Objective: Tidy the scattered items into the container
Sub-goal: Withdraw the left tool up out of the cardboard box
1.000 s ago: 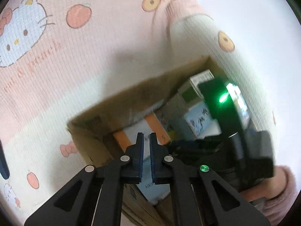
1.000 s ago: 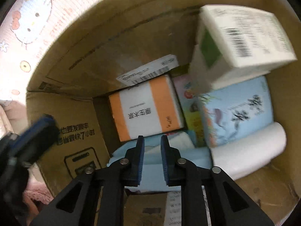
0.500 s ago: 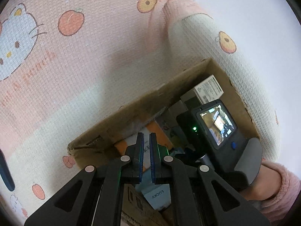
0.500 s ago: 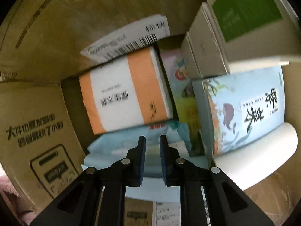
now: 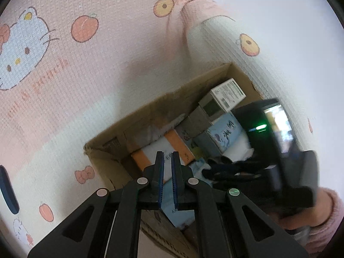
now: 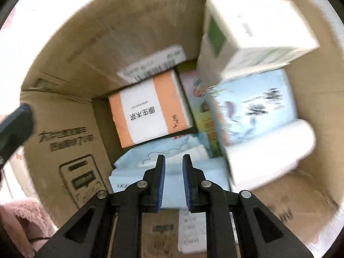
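Note:
A cardboard box (image 5: pixel 150 116) lies on a Hello Kitty sheet and holds several packs. In the right wrist view its wall (image 6: pixel 86 38) surrounds an orange-and-white tissue pack (image 6: pixel 148 114), a pale blue pack (image 6: pixel 253 107), a white-and-green carton (image 6: pixel 247 28), a white roll (image 6: pixel 268 152) and a light blue packet (image 6: pixel 172 172). My right gripper (image 6: pixel 173 161) hovers inside the box just above the light blue packet, jaws slightly apart and empty. My left gripper (image 5: pixel 167 157) is above the box's near edge, jaws nearly closed, empty. The right gripper's body (image 5: pixel 268 150) shows in the left wrist view.
The pink and white Hello Kitty sheet (image 5: pixel 64 53) spreads around the box. A pink fuzzy sleeve (image 5: pixel 322 215) holds the right gripper. A dark blue object (image 5: pixel 7 189) lies at the far left edge.
The right gripper has pulled back and up inside the box and its jaws have parted slightly. The left gripper has barely moved.

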Available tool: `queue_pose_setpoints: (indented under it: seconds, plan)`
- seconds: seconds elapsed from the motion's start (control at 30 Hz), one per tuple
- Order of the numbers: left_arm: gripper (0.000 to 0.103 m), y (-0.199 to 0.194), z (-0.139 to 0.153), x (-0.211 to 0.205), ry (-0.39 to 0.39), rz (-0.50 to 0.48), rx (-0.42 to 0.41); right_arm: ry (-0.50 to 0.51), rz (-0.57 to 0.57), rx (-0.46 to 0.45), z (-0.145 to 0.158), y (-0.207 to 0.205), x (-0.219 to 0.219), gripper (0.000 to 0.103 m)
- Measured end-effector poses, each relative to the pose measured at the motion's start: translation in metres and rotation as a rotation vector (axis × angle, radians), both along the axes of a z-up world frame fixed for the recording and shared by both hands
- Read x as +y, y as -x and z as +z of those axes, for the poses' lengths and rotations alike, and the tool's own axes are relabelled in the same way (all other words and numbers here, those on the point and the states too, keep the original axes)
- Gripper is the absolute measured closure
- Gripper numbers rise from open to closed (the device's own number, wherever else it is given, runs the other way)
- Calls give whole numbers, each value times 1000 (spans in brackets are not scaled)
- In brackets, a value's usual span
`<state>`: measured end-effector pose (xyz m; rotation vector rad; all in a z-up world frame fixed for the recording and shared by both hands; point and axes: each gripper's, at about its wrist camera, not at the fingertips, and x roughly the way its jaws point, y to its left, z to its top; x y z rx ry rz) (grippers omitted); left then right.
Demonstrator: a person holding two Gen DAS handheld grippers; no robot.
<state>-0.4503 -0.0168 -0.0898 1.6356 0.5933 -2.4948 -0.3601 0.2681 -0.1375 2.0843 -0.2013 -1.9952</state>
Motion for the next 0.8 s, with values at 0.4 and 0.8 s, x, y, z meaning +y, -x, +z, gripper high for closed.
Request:
queue_pose_setpoints:
  seconds: [0.4, 0.8]
  plan:
    - [87, 19, -48, 67, 58, -147, -209, 27, -144, 131, 35, -57, 57, 90]
    - [88, 46, -128, 90, 253, -286, -574, 83, -182, 147, 7, -50, 58, 89]
